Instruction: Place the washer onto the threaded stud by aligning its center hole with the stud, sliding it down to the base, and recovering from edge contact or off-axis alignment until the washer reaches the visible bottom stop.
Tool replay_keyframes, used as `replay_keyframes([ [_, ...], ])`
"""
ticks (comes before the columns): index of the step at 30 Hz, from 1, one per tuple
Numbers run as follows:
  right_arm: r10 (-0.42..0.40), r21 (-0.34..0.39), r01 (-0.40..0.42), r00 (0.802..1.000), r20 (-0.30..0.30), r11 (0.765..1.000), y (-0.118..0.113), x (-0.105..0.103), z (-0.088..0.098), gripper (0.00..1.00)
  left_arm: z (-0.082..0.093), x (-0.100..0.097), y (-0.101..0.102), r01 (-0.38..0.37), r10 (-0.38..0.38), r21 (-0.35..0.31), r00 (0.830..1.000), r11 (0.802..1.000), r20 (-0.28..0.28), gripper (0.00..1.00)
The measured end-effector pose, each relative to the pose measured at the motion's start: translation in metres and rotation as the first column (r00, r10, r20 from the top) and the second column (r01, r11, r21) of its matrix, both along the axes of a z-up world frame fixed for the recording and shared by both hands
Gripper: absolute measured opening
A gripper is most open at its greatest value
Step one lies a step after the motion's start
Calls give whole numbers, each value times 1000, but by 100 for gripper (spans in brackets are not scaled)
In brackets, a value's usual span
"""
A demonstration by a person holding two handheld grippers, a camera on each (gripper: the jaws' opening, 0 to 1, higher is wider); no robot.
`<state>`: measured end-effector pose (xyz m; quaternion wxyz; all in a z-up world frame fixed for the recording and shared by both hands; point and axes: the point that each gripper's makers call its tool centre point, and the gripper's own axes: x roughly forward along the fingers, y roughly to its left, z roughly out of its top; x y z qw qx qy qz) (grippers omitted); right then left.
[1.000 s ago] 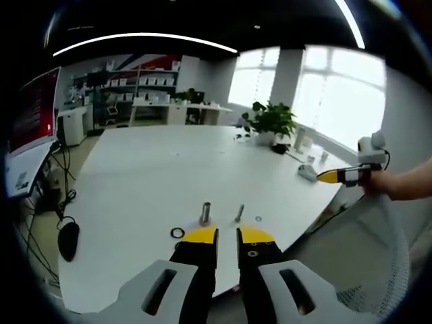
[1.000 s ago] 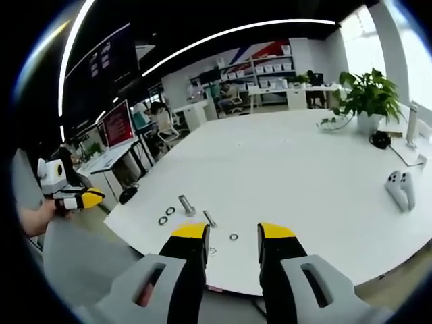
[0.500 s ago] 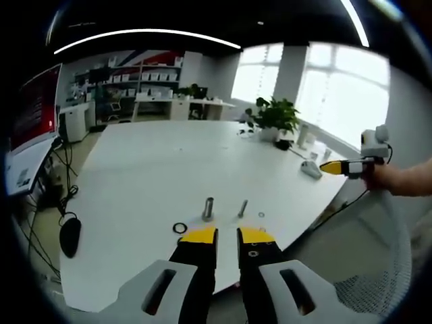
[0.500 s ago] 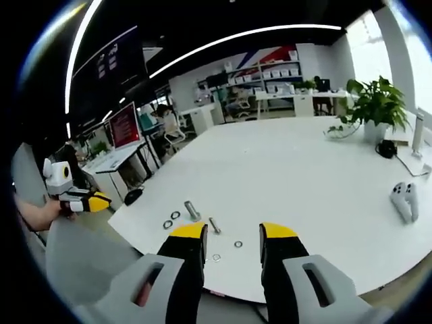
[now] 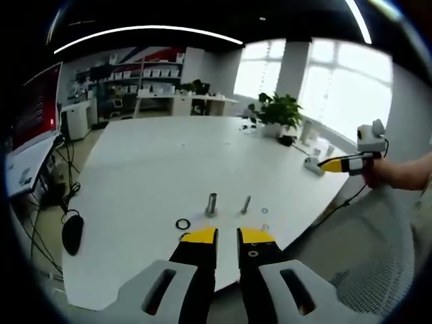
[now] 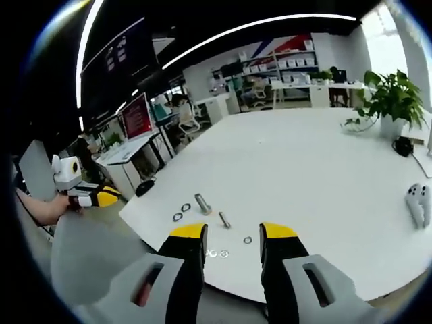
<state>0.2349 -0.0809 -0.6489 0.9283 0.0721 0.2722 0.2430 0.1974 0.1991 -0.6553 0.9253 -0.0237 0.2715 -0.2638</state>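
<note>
Left gripper view: the left gripper (image 5: 227, 234) hangs at the near edge of a large white table (image 5: 148, 162), its yellow-tipped jaws a narrow gap apart with nothing between them. Just beyond the tips a thick threaded stud (image 5: 211, 203) stands upright, with a thinner bolt (image 5: 246, 204) to its right. A dark washer (image 5: 182, 223) lies flat to the left of the stud, and a small pale washer (image 5: 263, 211) lies right of the bolt. A potted plant (image 5: 278, 112) stands at the far side. The right gripper (image 5: 341, 164) shows off the table's right edge, held in a hand (image 5: 379, 177).

Right gripper view: the right gripper (image 6: 233, 233) holds its jaws wide apart and empty. Ahead lie the stud (image 6: 202, 203), the bolt (image 6: 225, 219), two dark washers (image 6: 181, 212) side by side, and small washers (image 6: 217, 254) between the jaws. The left gripper (image 6: 94, 197) shows at the left; whether its jaws are parted cannot be told here.
</note>
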Motion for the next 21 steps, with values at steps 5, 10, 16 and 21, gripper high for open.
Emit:
replay_keyframes([
  [5,-124,74,119,990,71,990,-21,11,19,33,-4,-2,-1,8,-8,22,1000,1000,-16,9],
  [10,-115,73,110,991,71,991,-21,11,19,33,-6,-3,-2,17,-16,32,1000,999,-26,10],
  [16,-51,46,47,996,77,998,-10,13,21,33,-8,-3,-1,21,-20,39,999,999,-27,10],
  [21,57,5,-57,997,56,998,12,3,10,33,-7,-3,0,19,-18,35,1000,999,-24,10],
])
